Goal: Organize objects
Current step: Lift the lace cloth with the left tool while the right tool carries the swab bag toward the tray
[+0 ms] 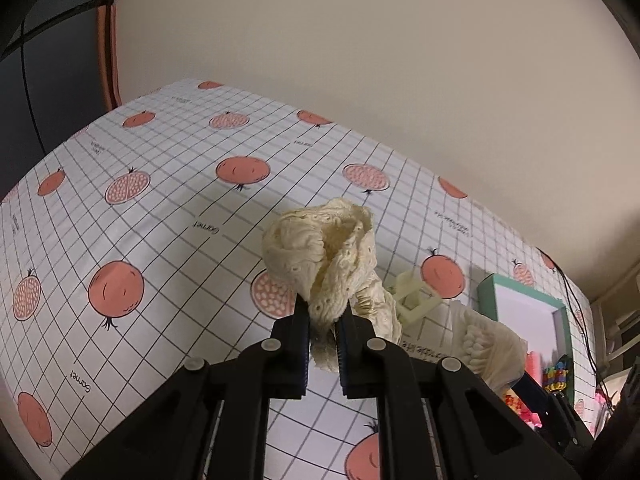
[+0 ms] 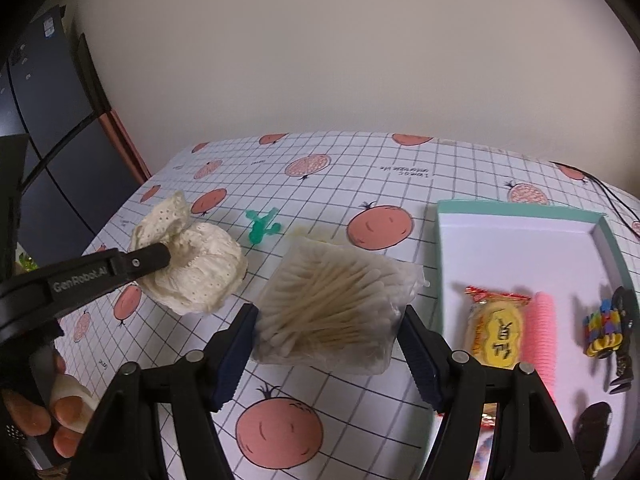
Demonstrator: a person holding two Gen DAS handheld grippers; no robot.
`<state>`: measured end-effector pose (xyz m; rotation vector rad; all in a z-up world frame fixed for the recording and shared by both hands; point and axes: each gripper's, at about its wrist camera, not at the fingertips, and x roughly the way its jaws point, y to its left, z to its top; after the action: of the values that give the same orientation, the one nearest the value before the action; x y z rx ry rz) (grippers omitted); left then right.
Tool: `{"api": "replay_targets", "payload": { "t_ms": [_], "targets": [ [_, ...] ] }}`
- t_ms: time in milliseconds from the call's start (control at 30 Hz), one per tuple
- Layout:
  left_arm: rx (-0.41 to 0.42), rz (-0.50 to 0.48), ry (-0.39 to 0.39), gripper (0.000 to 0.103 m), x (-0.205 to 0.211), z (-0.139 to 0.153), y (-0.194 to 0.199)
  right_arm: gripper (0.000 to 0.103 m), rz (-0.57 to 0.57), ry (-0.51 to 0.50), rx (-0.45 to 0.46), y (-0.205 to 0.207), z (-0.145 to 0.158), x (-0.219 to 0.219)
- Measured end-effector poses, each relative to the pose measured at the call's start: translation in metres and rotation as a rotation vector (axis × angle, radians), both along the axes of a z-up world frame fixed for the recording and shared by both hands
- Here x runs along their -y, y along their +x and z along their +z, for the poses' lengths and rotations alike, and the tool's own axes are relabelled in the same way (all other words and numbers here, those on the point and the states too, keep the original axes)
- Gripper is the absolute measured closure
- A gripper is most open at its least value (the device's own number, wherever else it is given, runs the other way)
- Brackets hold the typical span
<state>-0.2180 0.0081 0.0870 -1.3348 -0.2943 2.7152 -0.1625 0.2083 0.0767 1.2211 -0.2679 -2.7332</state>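
- Left wrist view: the left gripper (image 1: 323,320) pinched a bunched cream lace cloth (image 1: 328,256) between its jaws, lifted clear of the pomegranate-print tablecloth (image 1: 160,208). A cream plastic clip (image 1: 414,298) lay just behind the cloth, and only a corner of the teal-rimmed tray (image 1: 490,284) showed at the right edge.
- Right wrist view: the right gripper (image 2: 328,348) stood spread wide, its jaws on either side of a clear bag of cotton swabs (image 2: 332,312) lying on the tablecloth beside the tray (image 2: 520,210); whether the pads already touched the bag could not be told. The tray held a yellow snack packet (image 2: 496,332), a pink comb-like piece (image 2: 542,332) and a multicoloured toy (image 2: 604,328). A green plastic figure (image 2: 262,226) lay farther back.
- Risk, as a judgement: the slack bag could slide or crumple out of the jaws if squeezed near its edge, and the loose cloth could sag and drag over the swabs or figure, since only a small fold was pinched.
- Only the right view showed the tray's contents, the swabs, the figure and the person's hand (image 2: 48,420); only the left showed the clip and the pinch itself.
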Motion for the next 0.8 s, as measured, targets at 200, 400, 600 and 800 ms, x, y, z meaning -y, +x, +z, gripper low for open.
{"api": "replay_targets", "payload": {
  "t_ms": [200,400,600,800],
  "targets": [
    [-0.021,-0.028,0.006,0.092,-0.016,0.01,0.004,0.03,-0.04,0.013,-0.013,0.005,0.005,-0.022],
    [-0.046,-0.068,0.027,0.092,-0.037,0.021,0.01,0.03,-0.095,0.016,-0.019,0.013,0.006,-0.053],
    [-0.06,-0.116,0.051,0.092,-0.067,0.026,0.017,0.03,-0.165,0.009,-0.014,0.025,0.005,-0.088],
    [-0.062,-0.196,0.064,0.092,-0.107,0.026,0.028,0.03,-0.232,0.033,-0.01,0.039,0.005,-0.123]
  ]
}}
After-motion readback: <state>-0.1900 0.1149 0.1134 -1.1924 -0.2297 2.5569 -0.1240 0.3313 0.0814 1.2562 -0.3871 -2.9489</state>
